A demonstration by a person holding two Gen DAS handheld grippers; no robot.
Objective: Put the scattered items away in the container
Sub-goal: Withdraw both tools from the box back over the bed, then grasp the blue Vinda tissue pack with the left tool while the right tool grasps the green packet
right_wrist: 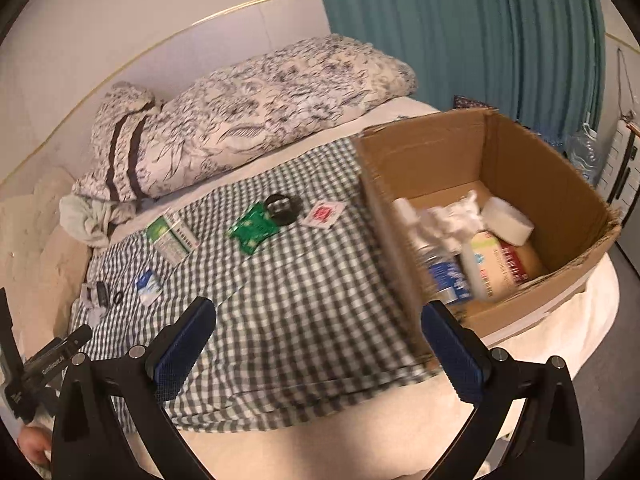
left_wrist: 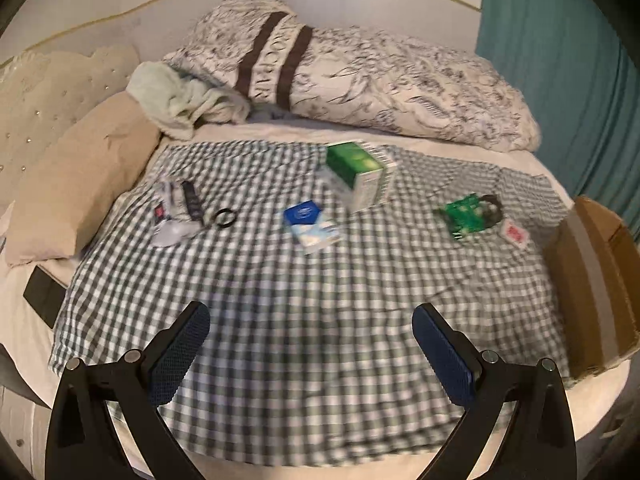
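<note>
On a checked cloth (left_wrist: pixel 300 288) lie a green and white box (left_wrist: pixel 360 174), a small blue and white box (left_wrist: pixel 312 224), a green packet (left_wrist: pixel 466 214), a red and white sachet (left_wrist: pixel 514 234), a black ring (left_wrist: pixel 224 217) and a dark remote-like item (left_wrist: pixel 191 200). My left gripper (left_wrist: pixel 310 340) hovers open above the cloth's near part, holding nothing. The cardboard box (right_wrist: pixel 552 184) stands at the right, holding a bottle (right_wrist: pixel 436 260), tissues and packets. My right gripper (right_wrist: pixel 318 340) is open and empty, near the carton's front corner. The green packet (right_wrist: pixel 253 230) and sachet (right_wrist: pixel 323 214) lie left of the carton.
A patterned folded duvet (left_wrist: pixel 380 76) and a beige pillow (left_wrist: pixel 76 184) edge the bed at the back and left. A teal curtain (right_wrist: pixel 460 32) hangs behind the carton. In the right wrist view, the other gripper's black body (right_wrist: pixel 48 364) and a hand show at lower left.
</note>
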